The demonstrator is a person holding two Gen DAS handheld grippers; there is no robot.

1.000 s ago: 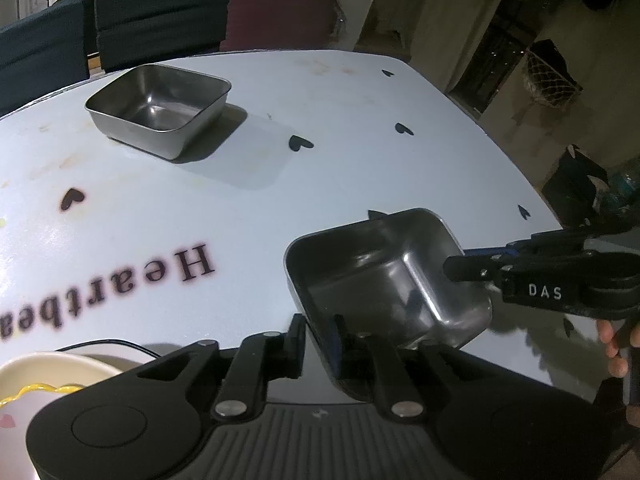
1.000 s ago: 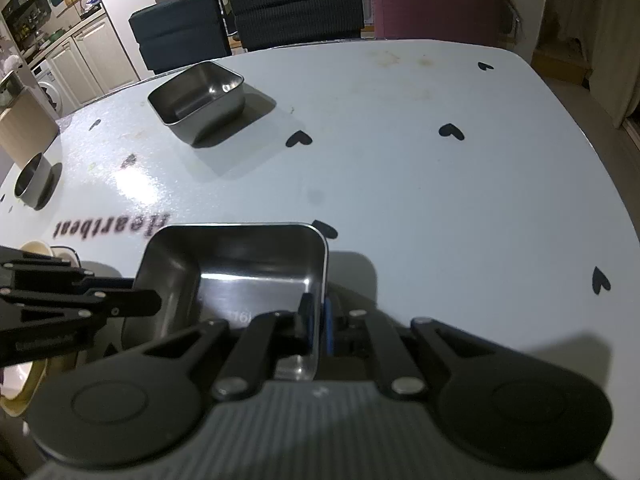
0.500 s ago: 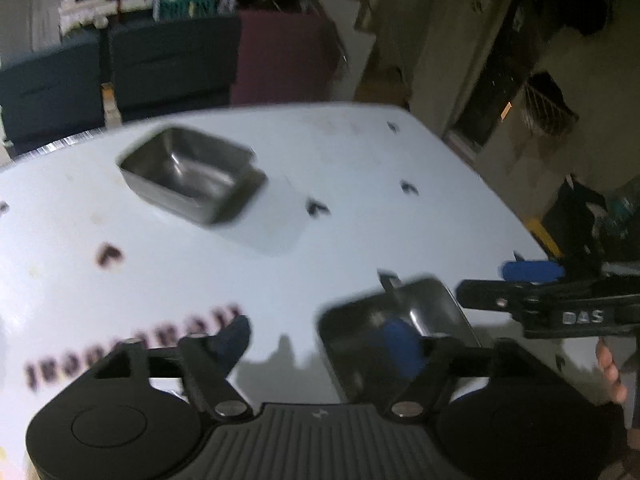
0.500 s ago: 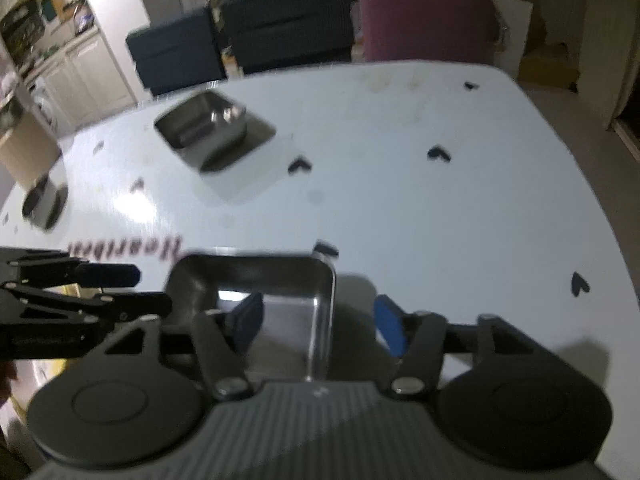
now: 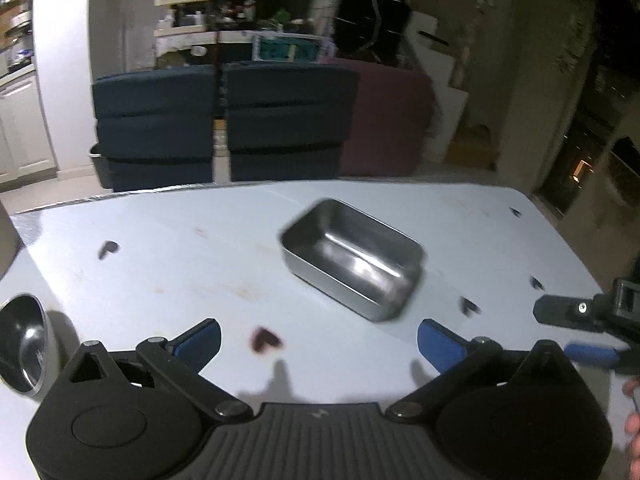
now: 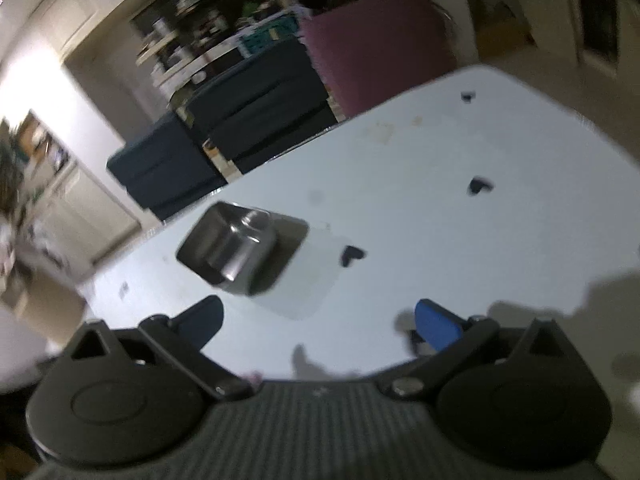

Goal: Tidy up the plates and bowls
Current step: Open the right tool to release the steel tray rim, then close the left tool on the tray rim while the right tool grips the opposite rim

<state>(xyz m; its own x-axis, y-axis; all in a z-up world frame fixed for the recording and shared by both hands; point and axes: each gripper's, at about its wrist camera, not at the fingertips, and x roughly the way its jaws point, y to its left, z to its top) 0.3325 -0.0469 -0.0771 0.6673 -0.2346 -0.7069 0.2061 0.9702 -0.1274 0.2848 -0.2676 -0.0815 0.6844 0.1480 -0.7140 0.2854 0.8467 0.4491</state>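
Note:
A rectangular steel tray (image 5: 352,256) sits empty on the pale blue table (image 5: 200,264), well ahead of my left gripper (image 5: 320,340). That gripper's jaws are opening wide, with nothing between the blue pads (image 5: 200,340). In the tilted right wrist view the same tray (image 6: 236,248) lies ahead and to the left of my right gripper (image 6: 320,320). Its jaws are opening too, over bare table. The right gripper (image 5: 576,334) also shows at the left wrist view's right edge. A round steel bowl (image 5: 22,344) stands at the left edge.
Dark blue chairs (image 5: 224,128) and a maroon chair (image 5: 388,120) stand behind the table's far edge. Black heart marks (image 5: 266,338) dot the tabletop. The table's right edge (image 5: 568,248) drops off to the floor. A person's fingers (image 5: 632,424) show at the lower right.
Both grippers let go of the near steel tray and opened wide. Both views rose and swung toward the far tray; the near tray left view. The right view rolled.

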